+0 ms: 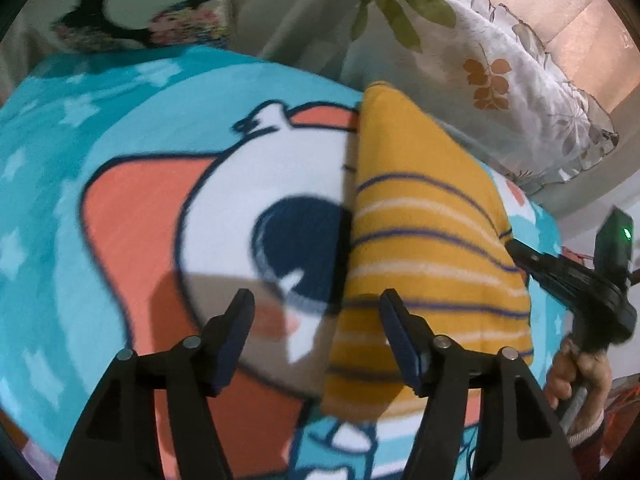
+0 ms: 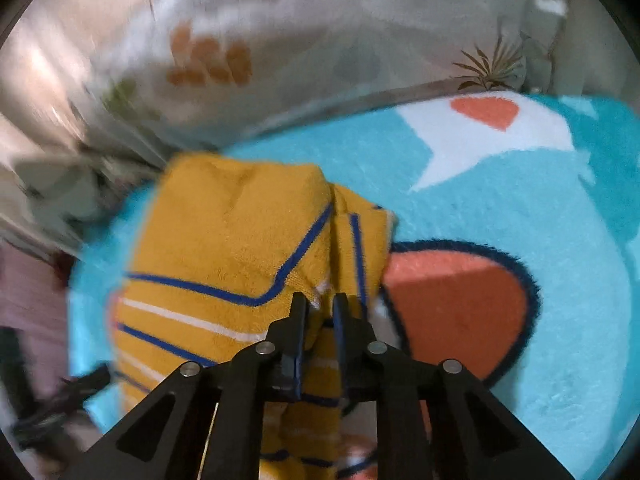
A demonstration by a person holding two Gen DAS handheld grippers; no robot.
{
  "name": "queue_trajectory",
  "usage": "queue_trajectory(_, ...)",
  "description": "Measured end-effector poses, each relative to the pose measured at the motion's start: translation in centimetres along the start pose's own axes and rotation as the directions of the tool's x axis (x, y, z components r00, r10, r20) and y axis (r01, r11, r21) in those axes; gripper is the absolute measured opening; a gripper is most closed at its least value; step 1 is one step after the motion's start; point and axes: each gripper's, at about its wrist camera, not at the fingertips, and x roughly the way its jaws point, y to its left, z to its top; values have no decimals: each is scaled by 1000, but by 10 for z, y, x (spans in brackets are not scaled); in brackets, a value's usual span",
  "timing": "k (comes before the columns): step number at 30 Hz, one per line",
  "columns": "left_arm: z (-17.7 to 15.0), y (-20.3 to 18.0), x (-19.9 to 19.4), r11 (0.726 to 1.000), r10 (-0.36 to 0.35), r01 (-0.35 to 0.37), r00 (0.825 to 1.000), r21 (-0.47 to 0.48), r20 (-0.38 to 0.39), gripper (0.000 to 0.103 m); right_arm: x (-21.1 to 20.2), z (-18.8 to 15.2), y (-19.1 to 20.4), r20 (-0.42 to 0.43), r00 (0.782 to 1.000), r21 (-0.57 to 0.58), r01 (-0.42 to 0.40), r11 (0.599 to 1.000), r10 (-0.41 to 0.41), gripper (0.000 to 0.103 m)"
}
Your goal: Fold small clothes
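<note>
1 yellow striped garment [image 1: 424,240] lies folded on 1 turquoise cartoon blanket [image 1: 80,208], at about 3 o'clock of the big white-and-orange cartoon face in the left wrist view. 2 leaf-print pillows show in that view, 1 pale one [image 1: 500,64] at 1 o'clock and 1 darker floral one [image 1: 188,28] at 11 o'clock.

2 grippers are in play. The left gripper [image 1: 316,308] points steeply down over the blanket; its 2 fingers stand wide apart, the right-side finger over the garment's near edge, and nothing is pinched between them. The right gripper [image 2: 320,306] also tilts down, its 2 fingers set narrow with a small gap; a ridge of the yellow cloth [image 2: 240,248] sits in and behind that gap, and whether the pads press it is not clear. In the left wrist view this gripper enters at 3 o'clock, with 1 hand [image 1: 580,372] wrapped around its handle at 4 o'clock.
</note>
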Motion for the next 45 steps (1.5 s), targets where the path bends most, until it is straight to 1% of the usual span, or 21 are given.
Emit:
queue_trajectory(2, 12, 1, 10, 999, -35, 35, 999, 0, 9, 72, -14, -1, -13, 42, 997, 60, -62, 996, 59, 48)
queue_trajectory(3, 18, 3, 15, 997, -70, 71, 997, -6, 15, 79, -19, -1, -19, 62, 996, 79, -73, 994, 68, 72)
queue_trajectory(4, 23, 5, 21, 994, -104, 104, 994, -13, 11, 85, -21, -2, -25, 68, 995, 96, -84, 992, 77, 80)
queue_trajectory(8, 39, 14, 51, 953, -297, 293, 954, -77, -42, 92, -6, -6, -43, 27, 994, 166, -108, 980, 105, 80)
queue_trajectory(11, 40, 11, 70, 923, -374, 362, 923, -129, -87, 94, 16, -8, -44, 9, 986, 216, -163, 963, 165, 80)
queue_trajectory(12, 39, 5, 70, 930, -361, 351, 929, -112, -87, 94, 24, -9, -41, 14, 979, 227, -199, 953, 201, 79)
queue_trajectory(15, 37, -14, 67, 925, -379, 371, 913, -78, -154, 69, 42, -7, -27, 0, 958, 262, -276, 925, 286, 48)
queue_trajectory(16, 38, -18, 61, 935, -355, 350, 924, -57, -144, 63, 44, -6, -23, -1, 952, 273, -294, 916, 305, 42)
queue_trajectory(18, 43, -24, 43, 935, -354, 354, 927, -26, -125, 55, 39, -2, -12, 15, 939, 270, -334, 903, 343, 37)
queue_trajectory(21, 52, -31, 18, 937, -346, 349, 935, 16, -79, 55, 19, 4, -8, 69, 915, 255, -402, 879, 399, 36)
queue_trajectory(23, 56, -36, 10, 956, -290, 292, 956, 38, -52, 58, 7, 6, -10, 102, 906, 246, -424, 871, 412, 35)
queue_trajectory(24, 57, -37, 9, 966, -250, 252, 967, 50, -41, 61, 5, 7, -13, 107, 916, 240, -400, 885, 386, 35)
queue_trajectory(27, 50, -45, 15, 990, -71, 74, 997, 119, -29, 63, 15, 6, -22, 45, 981, 230, -194, 954, 189, 39)
queue_trajectory(28, 46, -47, 17, 990, -31, 34, 999, 134, -29, 63, 16, 5, -25, 29, 990, 222, -139, 965, 136, 39)
queue_trajectory(31, 30, -42, 7, 987, 19, -21, 1000, 158, 15, 64, 3, -1, -27, 44, 991, 230, -132, 964, 125, 40)
queue_trajectory(35, 14, -41, -13, 989, 54, -67, 994, 133, 99, 69, -33, -2, 9, 116, 992, 73, -52, 996, 43, 40)
queue_trajectory(38, 1, -35, -35, 984, 110, -134, 975, 119, 191, 70, -49, -8, 42, 154, 986, -44, -53, 998, 59, 40)
queue_trajectory(41, -8, -36, -61, 974, 171, -209, 935, 92, 311, 76, -44, -16, 68, 124, 987, -119, -86, 989, 101, 40)
queue_trajectory(43, -15, -38, -79, 966, 206, -251, 892, 62, 403, 92, -28, -25, 74, 64, 992, -139, -103, 985, 113, 40)
queue_trajectory(44, -20, -39, -91, 962, 217, -268, 860, 48, 461, 93, -22, -30, 71, 44, 994, -140, -95, 986, 102, 40)
queue_trajectory(45, -21, -38, -99, 961, 221, -274, 844, 40, 488, 93, -12, -34, 69, 23, 997, -135, -76, 988, 80, 40)
